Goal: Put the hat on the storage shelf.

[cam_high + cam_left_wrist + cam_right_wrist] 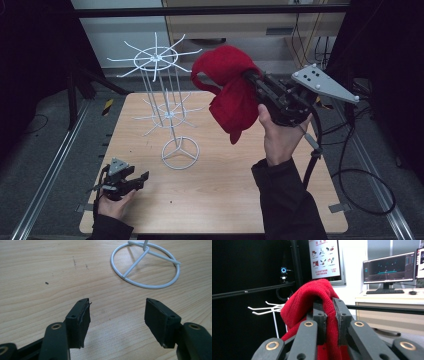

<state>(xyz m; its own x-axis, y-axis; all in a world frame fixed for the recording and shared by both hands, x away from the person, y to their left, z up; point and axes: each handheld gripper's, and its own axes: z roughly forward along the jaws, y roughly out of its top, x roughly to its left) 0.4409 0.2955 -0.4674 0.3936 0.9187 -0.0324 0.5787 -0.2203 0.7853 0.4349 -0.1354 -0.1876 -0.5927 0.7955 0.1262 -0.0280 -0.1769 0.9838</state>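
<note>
A red knitted hat (231, 89) hangs high above the table, held by my right gripper (249, 78), whose jaws are shut on its fabric. In the right gripper view the red knitted hat (310, 300) drapes over and between the two black jaws of my right gripper (329, 304). A white wire rack (165, 80) with two tiers of radiating hooks stands to the hat's left on a ring base (180, 153). My left gripper (142, 177) rests low at the table's front left, open; its jaws in the left gripper view (117, 305) hold nothing, with the ring base (145, 265) beyond.
The wooden table (225, 190) has bare surface in front and to the right of the rack. Metal rails (45, 175) run along both sides on the floor. A black cable (365, 175) trails from the right gripper. A desk with a monitor (389, 267) stands behind.
</note>
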